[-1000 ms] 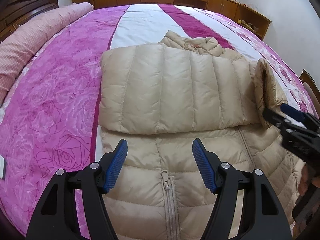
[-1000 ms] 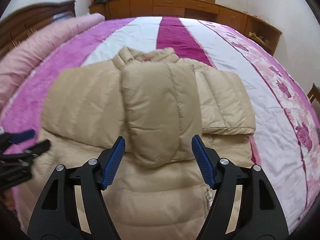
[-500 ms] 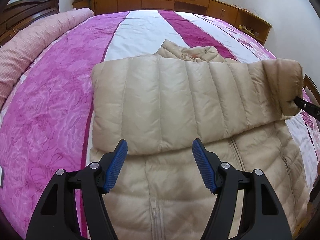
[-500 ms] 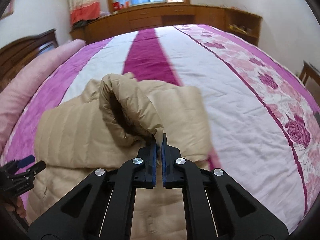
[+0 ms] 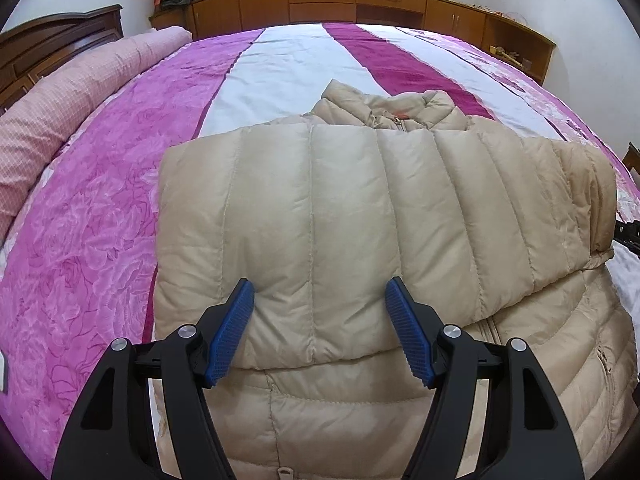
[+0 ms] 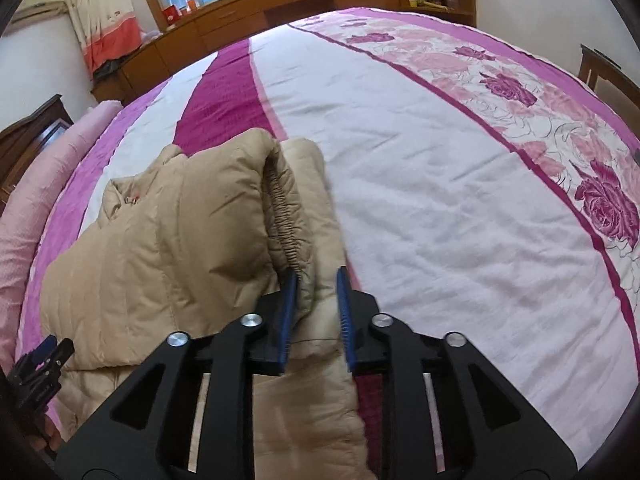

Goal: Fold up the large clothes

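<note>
A beige puffer jacket (image 5: 360, 216) lies zipper-up on the pink and white bedspread (image 5: 100, 208), with one sleeve folded across its chest. My left gripper (image 5: 320, 328) is open and straddles the lower edge of that folded sleeve, touching it. My right gripper (image 6: 316, 312) has its jaws slightly parted around the sleeve cuff (image 6: 296, 240) at the jacket's right side. The cuff's elastic edge stands up between the blue pads. The right gripper's tip shows at the far right of the left wrist view (image 5: 628, 232). The left gripper shows at the lower left of the right wrist view (image 6: 40, 364).
A pink rolled quilt (image 5: 72, 92) lies along the bed's left side by the dark headboard (image 5: 60, 40). Wooden cabinets (image 5: 360, 4) run along the far wall under a window. A wooden chair (image 6: 608, 76) stands at the bed's right.
The right gripper closed on the sleeve cuff, drew the sleeve out to the jacket's right side, and its jaws have now parted a little. The left gripper moved forward onto the folded sleeve.
</note>
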The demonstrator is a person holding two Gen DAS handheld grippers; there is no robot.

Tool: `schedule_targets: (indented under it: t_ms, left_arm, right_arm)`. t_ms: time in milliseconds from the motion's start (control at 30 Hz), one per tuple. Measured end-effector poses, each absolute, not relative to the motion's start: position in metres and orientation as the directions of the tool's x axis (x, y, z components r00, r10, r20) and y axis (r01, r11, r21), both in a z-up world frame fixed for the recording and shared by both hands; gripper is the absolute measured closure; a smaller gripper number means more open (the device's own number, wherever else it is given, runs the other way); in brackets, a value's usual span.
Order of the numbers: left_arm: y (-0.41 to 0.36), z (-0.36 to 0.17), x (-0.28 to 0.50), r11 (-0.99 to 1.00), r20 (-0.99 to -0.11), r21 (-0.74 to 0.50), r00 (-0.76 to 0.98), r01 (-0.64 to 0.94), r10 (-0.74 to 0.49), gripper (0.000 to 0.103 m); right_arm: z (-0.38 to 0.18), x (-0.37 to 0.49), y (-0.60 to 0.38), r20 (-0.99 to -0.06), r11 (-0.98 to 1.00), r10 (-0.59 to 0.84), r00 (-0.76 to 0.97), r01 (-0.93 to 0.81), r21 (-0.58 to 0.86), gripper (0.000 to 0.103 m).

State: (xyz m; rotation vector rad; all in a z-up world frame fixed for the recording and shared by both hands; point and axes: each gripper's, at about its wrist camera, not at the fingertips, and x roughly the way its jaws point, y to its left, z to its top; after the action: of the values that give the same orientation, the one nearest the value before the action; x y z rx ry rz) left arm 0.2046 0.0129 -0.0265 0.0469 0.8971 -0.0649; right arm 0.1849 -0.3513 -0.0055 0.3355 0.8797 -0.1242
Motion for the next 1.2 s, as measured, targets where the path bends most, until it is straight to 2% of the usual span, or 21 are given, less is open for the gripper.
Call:
schedule_targets:
  t_ms: [33, 100, 200, 567, 767, 900, 1200]
  left_arm:
    - [0.014, -0.024, 0.203, 0.997, -0.782, 0.011, 0.622, 0.076, -0.039, 0.035]
    - [0.016, -0.019, 0.199, 0.997, -0.780, 0.001, 0.624, 0.077, -0.047, 0.035]
    - [0.022, -0.010, 0.188, 0.997, -0.778, -0.010, 0.625, 0.083, -0.060, 0.035]
    - [0.051, 0.007, 0.117, 0.996, -0.802, -0.006, 0.595, 0.085, -0.056, 0.035]
    - [0.071, 0.002, 0.073, 0.998, -0.824, -0.026, 0.564, 0.057, -0.054, 0.035]
    - [0.089, -0.007, 0.052, 0.999, -0.848, -0.051, 0.528, 0.010, -0.049, 0.035]
    - [0.113, -0.031, 0.018, 0.990, -0.894, -0.120, 0.441, -0.077, -0.073, 0.035]
  right_arm:
    - [-0.003, 0.182, -0.354, -0.762, 0.938, 0.042, 0.646, 0.236, 0.252, 0.073]
    - [0.003, 0.174, -0.361, -0.739, 0.932, 0.059, 0.671, 0.228, 0.281, 0.059]
    - [0.016, 0.158, -0.366, -0.713, 0.933, 0.061, 0.699, 0.213, 0.289, 0.051]
    - [0.038, 0.083, -0.339, -0.716, 0.963, 0.145, 0.682, 0.068, 0.260, 0.040]
    - [0.027, 0.040, -0.324, -0.753, 0.970, 0.190, 0.630, -0.002, 0.242, 0.038]
    - [0.016, 0.020, -0.321, -0.775, 0.975, 0.196, 0.601, -0.031, 0.222, 0.033]
    - [-0.004, -0.006, -0.320, -0.818, 0.979, 0.200, 0.539, -0.081, 0.186, 0.031]
